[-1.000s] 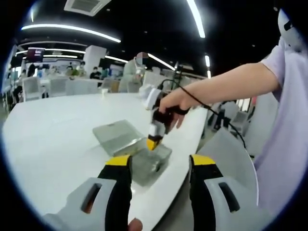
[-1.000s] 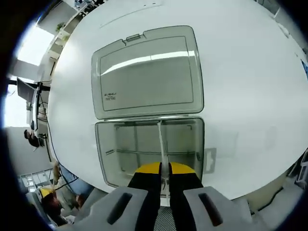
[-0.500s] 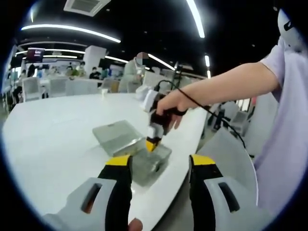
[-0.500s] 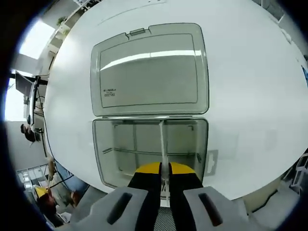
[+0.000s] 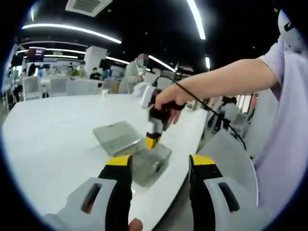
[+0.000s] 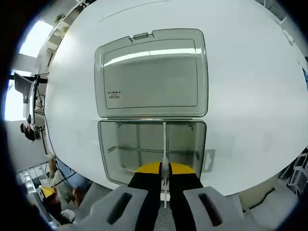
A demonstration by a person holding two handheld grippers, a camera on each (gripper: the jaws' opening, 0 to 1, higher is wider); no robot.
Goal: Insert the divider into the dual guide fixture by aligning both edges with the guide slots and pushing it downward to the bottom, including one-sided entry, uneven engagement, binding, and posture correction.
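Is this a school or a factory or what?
Probably a big open office or lab hall: long ceiling light strips, rows of white chairs and desks, and people seated far behind the white table.

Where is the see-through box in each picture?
Left gripper view: the clear box sits on the white table, just above the left gripper, under the right gripper.
Right gripper view: it fills the lower middle.
Shared landmark: its flipped-open lid.
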